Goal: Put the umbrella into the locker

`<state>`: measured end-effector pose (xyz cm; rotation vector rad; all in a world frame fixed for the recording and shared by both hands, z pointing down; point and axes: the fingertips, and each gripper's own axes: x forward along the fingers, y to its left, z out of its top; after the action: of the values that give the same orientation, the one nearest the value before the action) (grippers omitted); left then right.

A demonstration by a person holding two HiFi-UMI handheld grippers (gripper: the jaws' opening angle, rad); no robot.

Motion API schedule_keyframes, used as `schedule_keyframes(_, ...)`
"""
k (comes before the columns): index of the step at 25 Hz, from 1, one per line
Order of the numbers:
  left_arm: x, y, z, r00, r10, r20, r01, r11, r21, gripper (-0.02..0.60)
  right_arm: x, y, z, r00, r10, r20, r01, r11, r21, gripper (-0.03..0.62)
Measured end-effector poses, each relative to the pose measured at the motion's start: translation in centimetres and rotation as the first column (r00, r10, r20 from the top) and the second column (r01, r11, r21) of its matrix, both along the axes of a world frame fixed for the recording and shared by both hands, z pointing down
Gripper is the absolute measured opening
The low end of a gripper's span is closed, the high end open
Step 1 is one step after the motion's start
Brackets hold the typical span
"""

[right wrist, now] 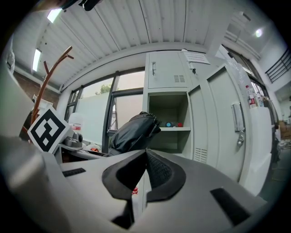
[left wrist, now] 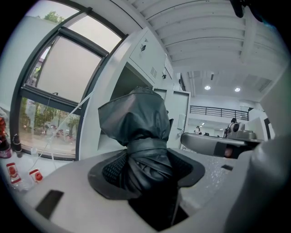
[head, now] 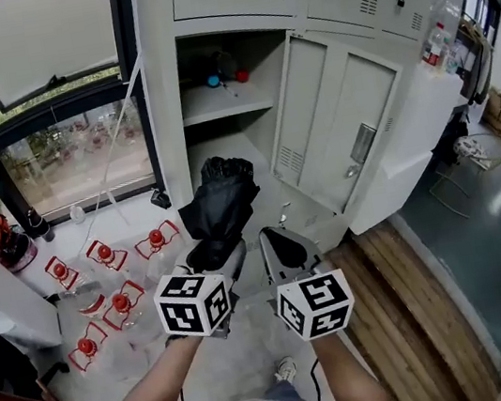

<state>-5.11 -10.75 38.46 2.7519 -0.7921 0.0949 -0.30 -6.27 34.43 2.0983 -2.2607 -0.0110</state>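
Left gripper [head: 218, 254] clamps the black umbrella [head: 220, 200], lower end hidden within the jaws. Right gripper [head: 287, 246] alongside: closed, empty. Locker [head: 226, 102] ahead, open.

I hold my left grey two-jaw gripper [head: 219, 252] out ahead, jaws clamped on the black folded umbrella [head: 220, 202]. My right grey two-jaw gripper [head: 282, 237] is just to its right, jaws pressed together. Both forearms reach forward.

The umbrella [head: 220, 205] at frame centre is black cloth, creased, with a faint sheen. The locker [head: 342, 122] is smooth, pale painted metal. The left hand-held gripper [head: 225, 258] and right hand-held gripper [head: 285, 248] look like matt grey plastic, with black textured pads [left wrist: 111, 170]. At lower right, the floor planks [head: 412, 311] are wood.
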Motion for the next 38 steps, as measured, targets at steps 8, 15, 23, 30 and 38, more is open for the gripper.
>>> schedule_keyframes(8,5.8,-3.5,0.3,0.998,-0.057,0.037,0.057,0.998,0.005,0.259,5.1,-4.1,0.0,0.996,-0.087,0.001,0.087,0.996,0.004,0.003)
schedule_keyframes(15,9.5,-6.3,0.9,0.989,-0.124,0.082,0.124,0.992,0.008,0.259,9.0,-7.3,0.3,0.985,-0.168,0.028,0.168,0.986,0.004,0.003)
schedule_keyframes(23,12.7,-8.6,1.6,0.973,-0.201,0.115,0.203,0.979,0.002,0.259,12.0,-9.7,0.3,0.965,-0.260,0.038,0.260,0.966,0.003,0.003)
schedule_keyframes(30,13.5,-9.1,2.0,0.957,-0.257,0.133,0.261,0.965,-0.010,0.259,13.0,-10.6,0.5,0.946,-0.319,0.057,0.320,0.948,-0.002,0.003)
schedule_keyframes(38,12.4,-10.3,2.5,0.943,-0.289,0.167,0.294,0.956,-0.005,0.259,12.0,-11.8,0.7,0.930,-0.361,0.066,0.361,0.932,0.000,0.003)
